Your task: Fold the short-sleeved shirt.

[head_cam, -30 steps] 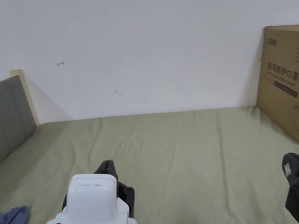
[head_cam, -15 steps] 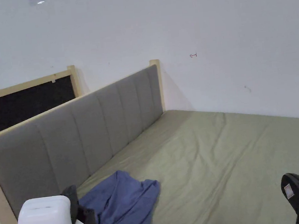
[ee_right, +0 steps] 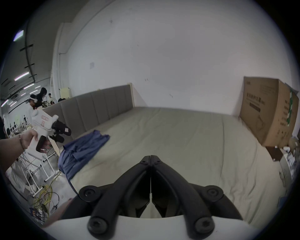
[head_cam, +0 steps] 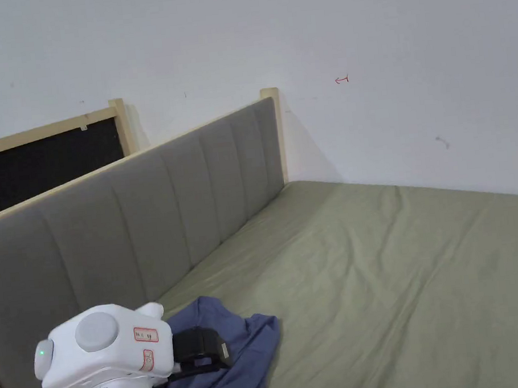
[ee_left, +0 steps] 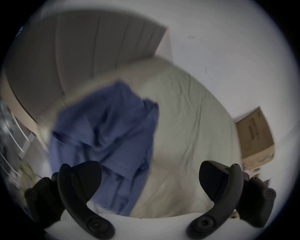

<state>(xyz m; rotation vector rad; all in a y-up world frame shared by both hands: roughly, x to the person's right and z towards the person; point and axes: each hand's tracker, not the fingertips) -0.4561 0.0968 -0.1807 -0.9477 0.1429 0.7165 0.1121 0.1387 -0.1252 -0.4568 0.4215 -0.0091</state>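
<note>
From your head view, your left gripper hovers above one crumpled blue shirt, which lies bunched at the corner of the bed right beside the grey headboard. Past the fingers, to their right, the green sheet runs bare to the white wall, with plenty of room to spread cloth.

In the left gripper view, your jaws stand wide apart, holding nothing. The shirt sits ahead of the left finger, and bare sheet lies ahead of the right one. One cardboard box stands far off to the right.

In the right gripper view, your right gripper has its two jaws pressed together on nothing, over bare sheet. The shirt drapes over the bed's edge, well off to the fingers' left, just below your left gripper. The box stands at the far right.
</note>
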